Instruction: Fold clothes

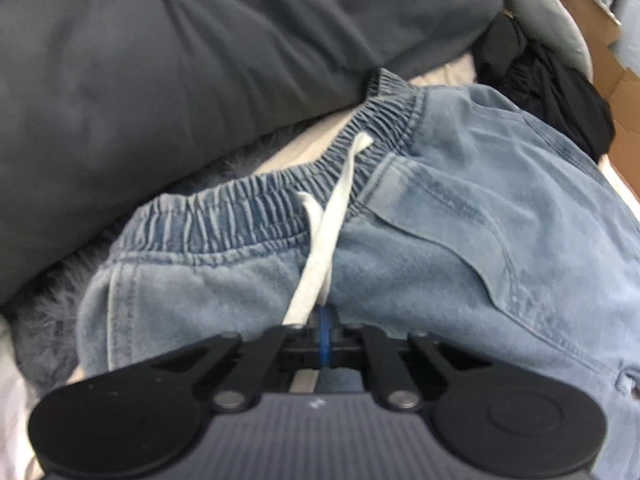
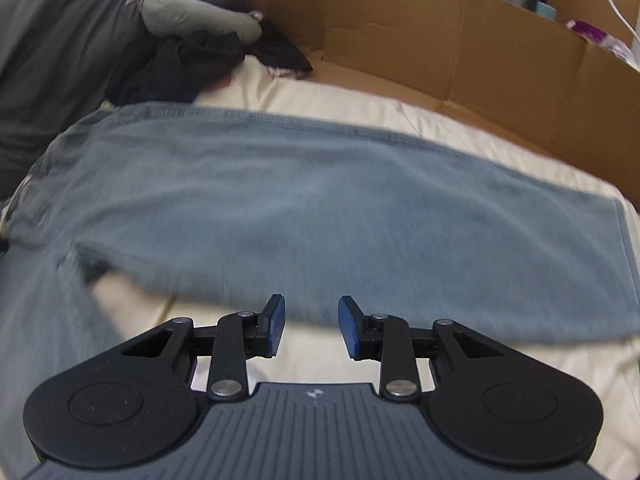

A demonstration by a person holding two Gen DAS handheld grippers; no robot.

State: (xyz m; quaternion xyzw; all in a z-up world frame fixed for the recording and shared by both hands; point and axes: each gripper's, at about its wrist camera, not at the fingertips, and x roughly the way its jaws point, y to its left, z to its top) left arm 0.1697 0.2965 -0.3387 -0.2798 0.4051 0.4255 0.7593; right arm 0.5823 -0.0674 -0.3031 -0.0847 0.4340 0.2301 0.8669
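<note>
Light blue jeans (image 1: 440, 240) with an elastic waistband (image 1: 248, 208) and a white drawstring (image 1: 328, 232) fill the left wrist view. My left gripper (image 1: 326, 332) is shut, its blue pads pressed together on the denim just below the waistband, where the drawstring runs down into it. In the right wrist view one leg of the jeans (image 2: 320, 208) lies flat across a cream sheet (image 2: 320, 364), hem to the right. My right gripper (image 2: 311, 326) is open at the leg's near edge, nothing between its blue pads (image 2: 276, 324).
A large dark grey cushion (image 1: 160, 60) lies behind the waistband, with fluffy grey fabric (image 1: 48, 312) at its foot. Black clothes (image 2: 192, 60) and a grey padded garment (image 2: 192, 4) are piled at the back. Cardboard walls (image 2: 440, 40) border the sheet's far side.
</note>
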